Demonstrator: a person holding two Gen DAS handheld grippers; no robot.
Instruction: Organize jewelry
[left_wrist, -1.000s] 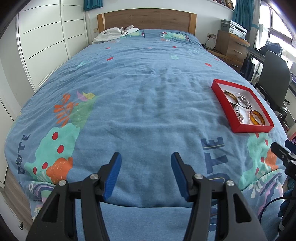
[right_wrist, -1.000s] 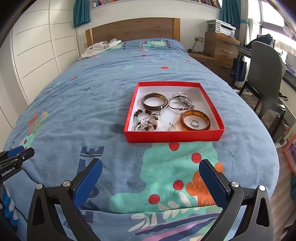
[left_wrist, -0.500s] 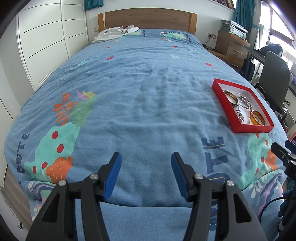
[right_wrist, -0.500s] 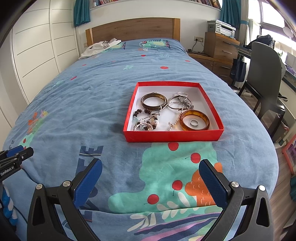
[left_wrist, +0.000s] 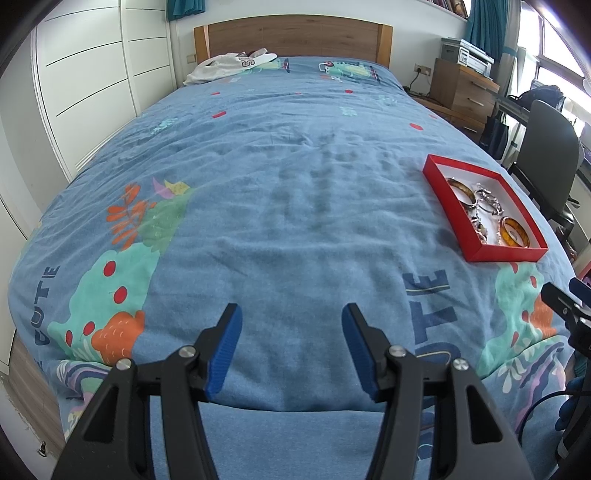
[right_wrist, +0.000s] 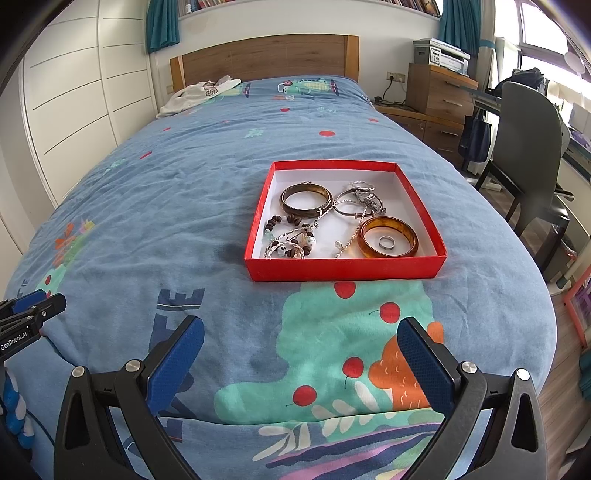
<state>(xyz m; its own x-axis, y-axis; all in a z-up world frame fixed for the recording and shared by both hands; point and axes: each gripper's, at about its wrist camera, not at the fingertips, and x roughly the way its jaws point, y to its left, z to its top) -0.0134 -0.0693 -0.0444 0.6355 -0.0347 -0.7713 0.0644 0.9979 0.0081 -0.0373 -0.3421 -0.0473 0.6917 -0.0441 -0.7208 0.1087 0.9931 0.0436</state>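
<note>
A red tray (right_wrist: 345, 268) of jewelry sits on the bed (right_wrist: 207, 192), on the blue patterned duvet, toward the bed's right edge and well short of the headboard (right_wrist: 266, 55). Inside lie a dark bangle (right_wrist: 306, 198), an amber bangle (right_wrist: 388, 236) with a small silver ring (right_wrist: 386, 242) within it, silver bracelets (right_wrist: 360, 203) and a tangle of beaded strands (right_wrist: 291, 240) — all loose on the white floor of the tray. The right gripper (right_wrist: 301, 356) hangs over the bed's near end, fingers wide apart and holding nothing, in line with the tray. The left gripper (left_wrist: 291, 349) hangs to the tray's left (over bare duvet), fingers apart and empty. A chair (right_wrist: 528, 147) stands beside the bed's right edge.
</note>
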